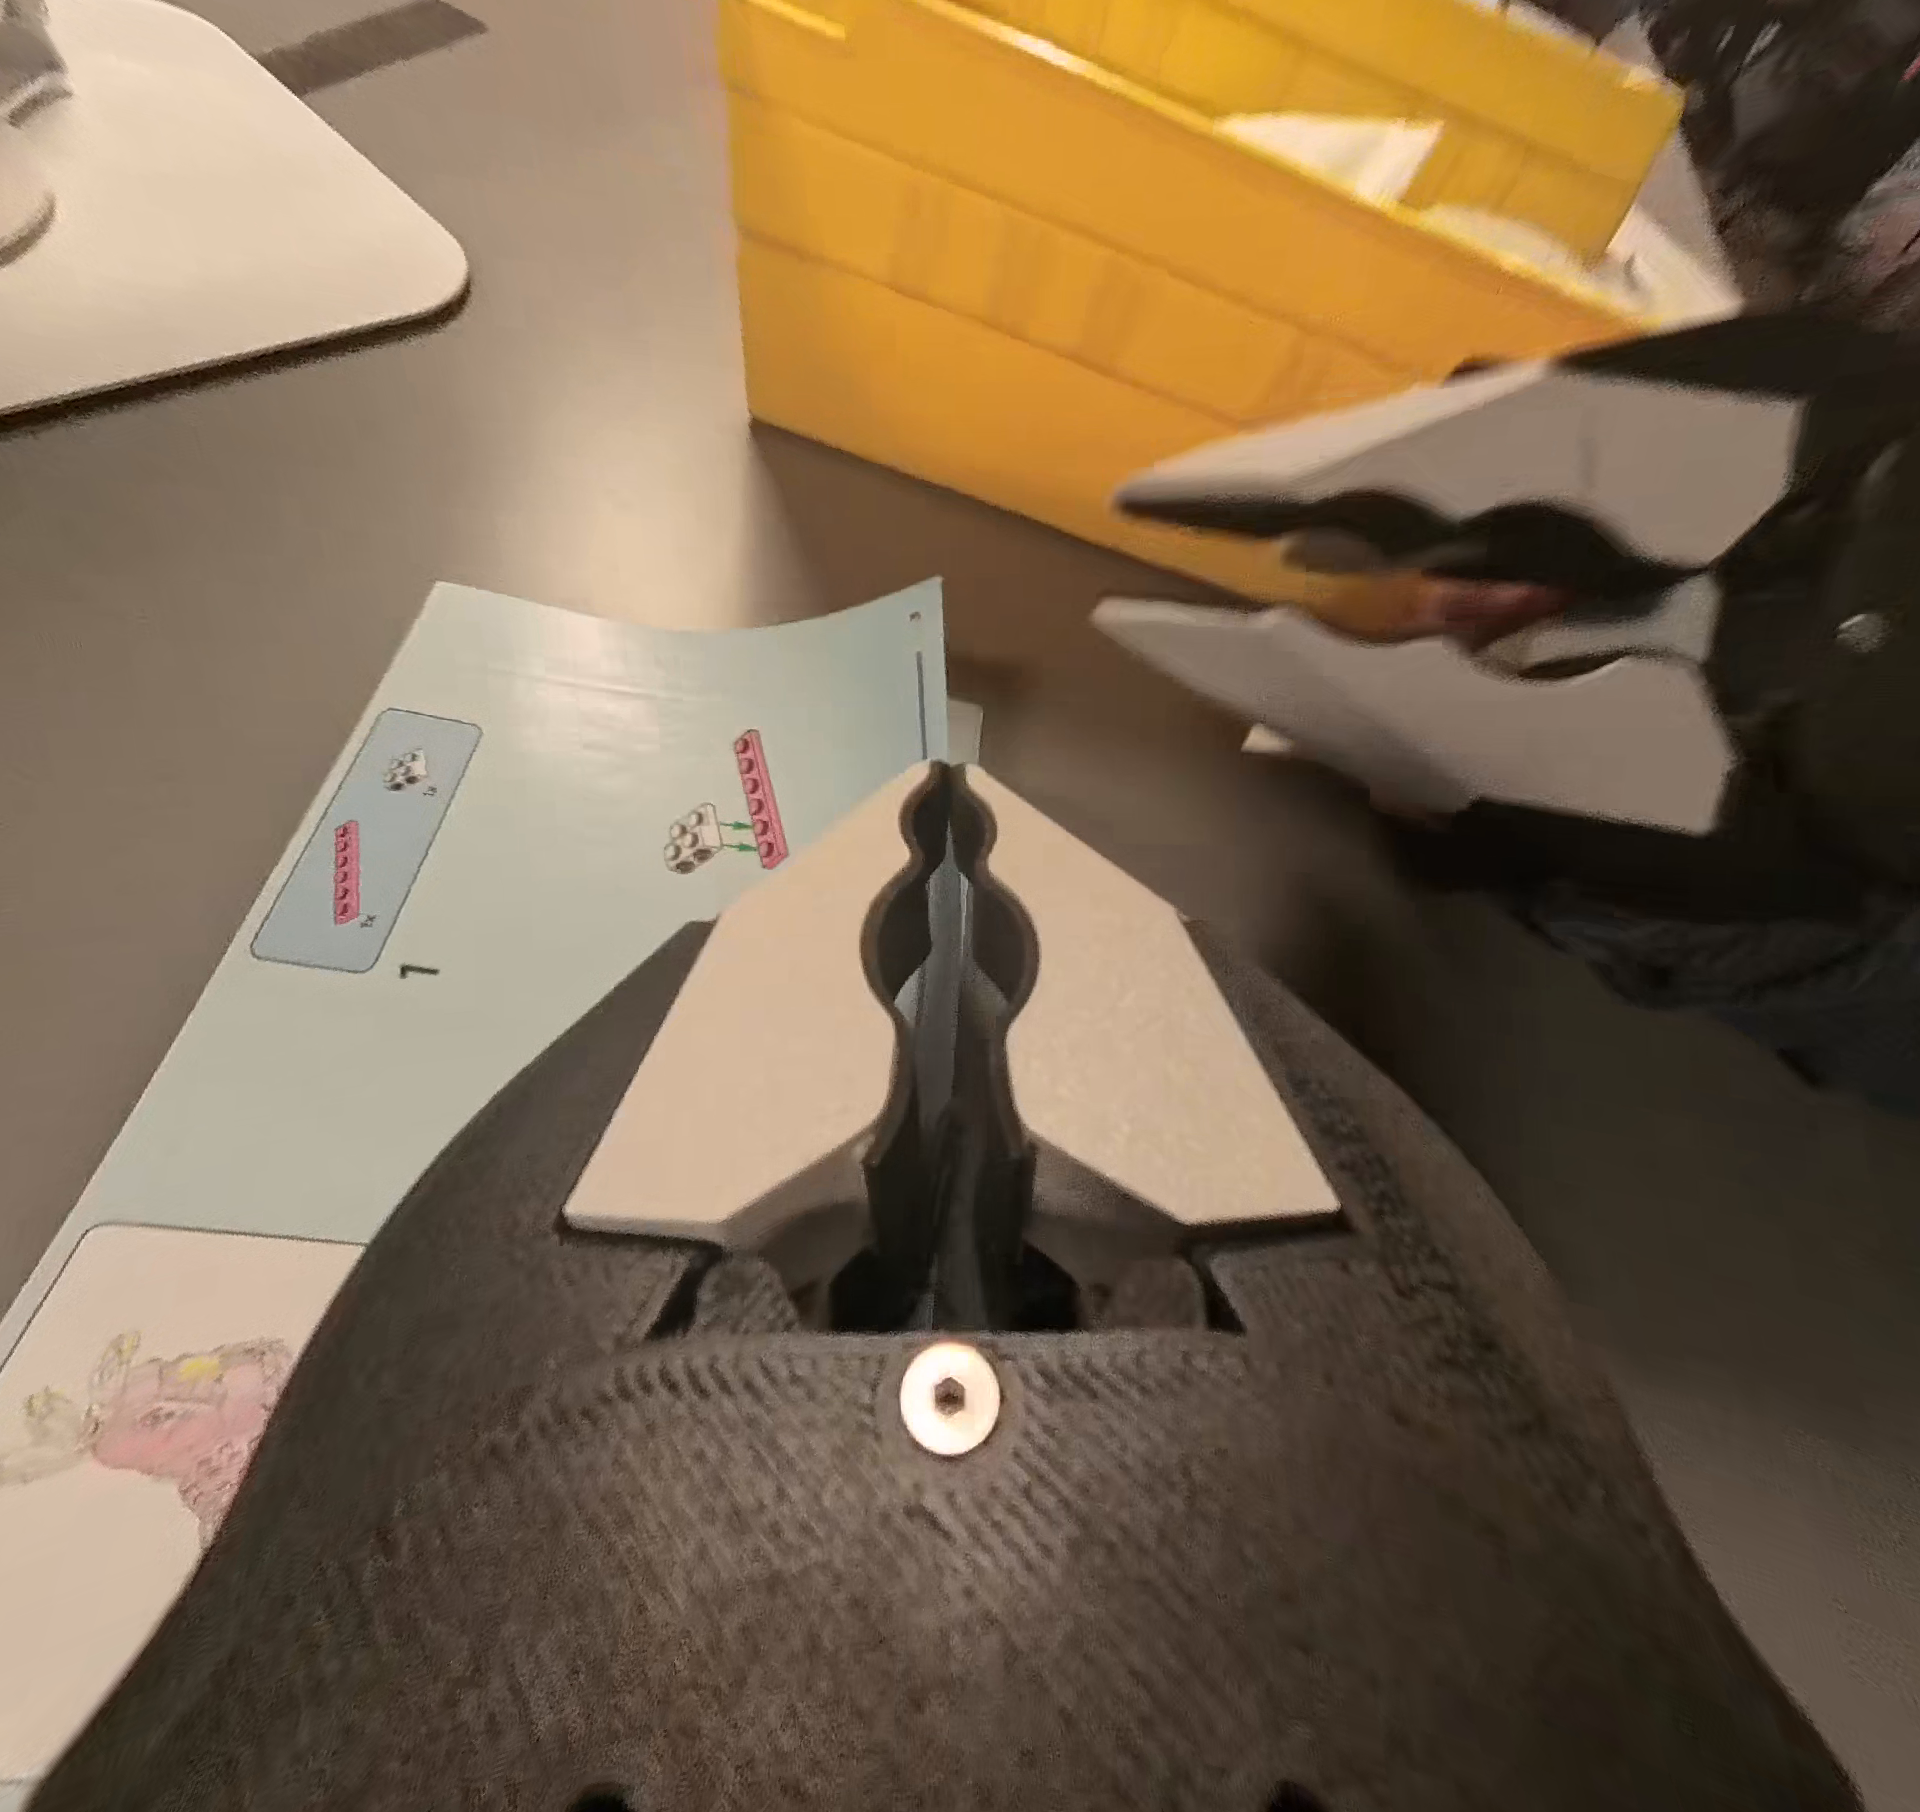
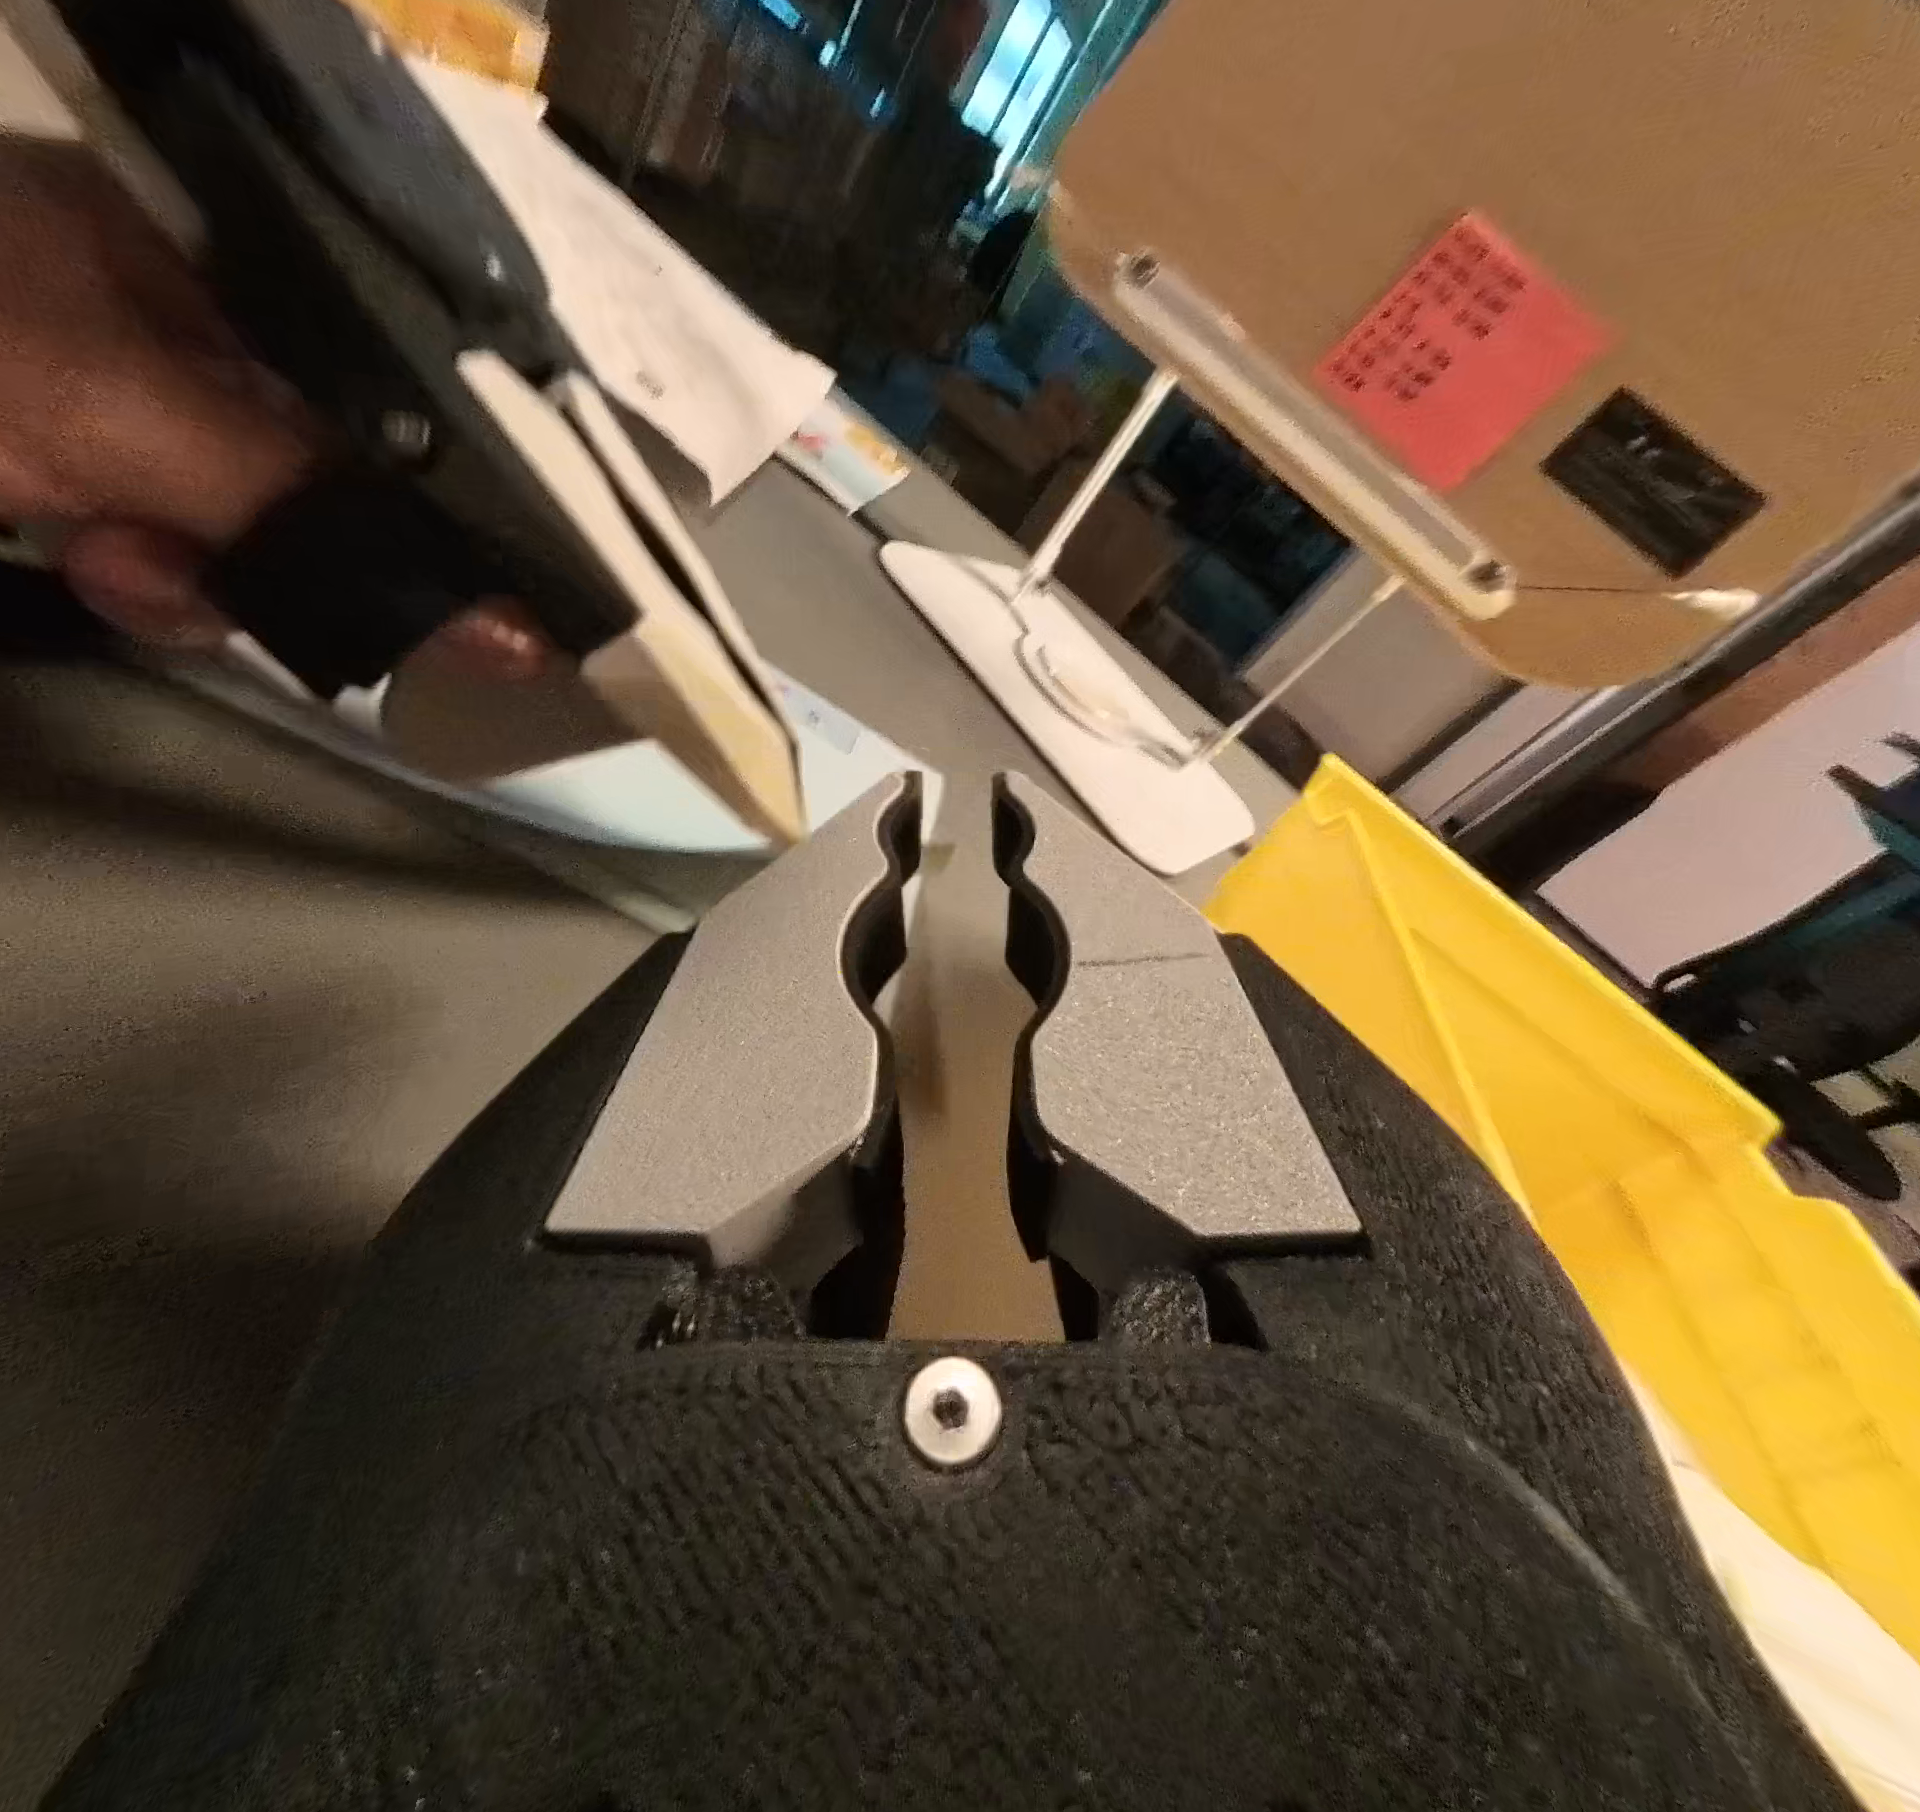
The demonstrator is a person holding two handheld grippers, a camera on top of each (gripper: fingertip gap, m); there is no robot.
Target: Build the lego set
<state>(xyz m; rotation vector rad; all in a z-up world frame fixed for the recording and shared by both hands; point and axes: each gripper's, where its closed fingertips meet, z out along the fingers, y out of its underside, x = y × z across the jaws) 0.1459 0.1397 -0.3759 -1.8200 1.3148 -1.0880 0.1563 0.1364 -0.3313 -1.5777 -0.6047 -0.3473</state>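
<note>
A light blue instruction booklet (image 1: 582,723) with brick drawings lies open on the brown table (image 1: 520,412). Its right edge curls up to my left gripper (image 1: 951,770), which is shut on that page; a thin pale sheet shows between the fingers. In the right wrist view the left gripper (image 2: 790,817) is tipped down onto the lifted page (image 2: 582,806), with a hand (image 2: 104,412) on its grip. My right gripper (image 2: 956,786) is open with only the table showing between its fingers. It hovers just right of the booklet, close to the left gripper, and shows in the left wrist view (image 1: 1122,557).
A yellow bin (image 1: 1039,235) stands behind the booklet, to the right of my right gripper (image 2: 1507,1087). A white stand base (image 1: 208,204) sits at the far left and carries a clear post and a brown board (image 2: 1507,152). Loose white papers (image 2: 644,287) lie farther back. My hands' fingertips stand some 5 cm from each other.
</note>
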